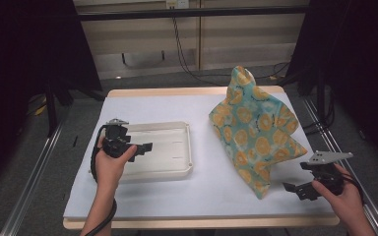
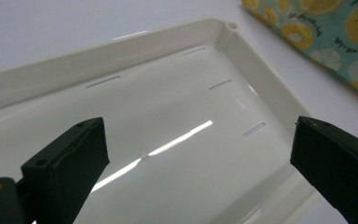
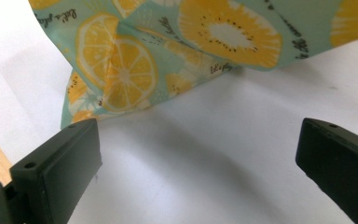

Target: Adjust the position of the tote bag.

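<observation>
Bag [image 1: 254,132] just beyond spread right gripper [image 1: 295,189]; spread left gripper [image 1: 145,147] over tray [image 1: 177,169].

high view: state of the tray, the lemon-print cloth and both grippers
tray: upright, nothing in it
lemon-print cloth: crumpled, peaked, on the table, not held
left gripper: open, over the tray, holding nothing
right gripper: open, near the cloth's lower corner, not touching

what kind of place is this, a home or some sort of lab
Most likely a lab or recording workspace, not a home: the table has a white cover and stands between metal rails, with dark curtains at both sides and cables trailing along the floor behind it.
</observation>
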